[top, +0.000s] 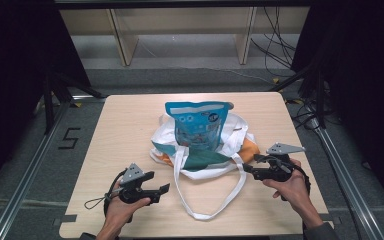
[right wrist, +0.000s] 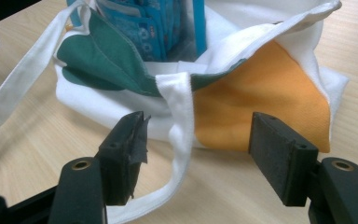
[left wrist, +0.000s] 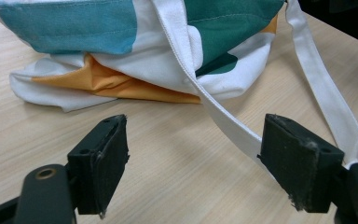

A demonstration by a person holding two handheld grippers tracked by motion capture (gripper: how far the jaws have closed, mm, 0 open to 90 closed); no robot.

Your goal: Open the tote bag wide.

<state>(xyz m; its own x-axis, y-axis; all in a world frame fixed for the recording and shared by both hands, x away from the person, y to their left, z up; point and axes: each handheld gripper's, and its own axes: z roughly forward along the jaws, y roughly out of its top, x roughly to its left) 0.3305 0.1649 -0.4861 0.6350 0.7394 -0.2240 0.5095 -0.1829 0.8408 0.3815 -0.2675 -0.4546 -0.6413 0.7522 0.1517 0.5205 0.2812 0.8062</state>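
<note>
A white cloth tote bag [top: 200,152] with green and orange patches lies crumpled mid-table, a blue snack pouch [top: 196,122] standing in its mouth. One white handle strap [top: 207,200] loops toward the front edge. My left gripper [top: 161,191] is open, left of that strap; the left gripper view shows the strap [left wrist: 223,119] running past the right jaw and the bag [left wrist: 121,65] beyond. My right gripper [top: 246,167] is open at the bag's right side; its view shows the other strap [right wrist: 182,121] hanging between the jaws, the orange panel [right wrist: 270,93] behind and the pouch [right wrist: 168,28] above.
The wooden table [top: 125,130] has bare room left of the bag and along the front edge. Black frames and metal rails [top: 35,165] flank the table. Cables [top: 280,45] lie on the floor behind, near a wooden shelf unit [top: 180,25].
</note>
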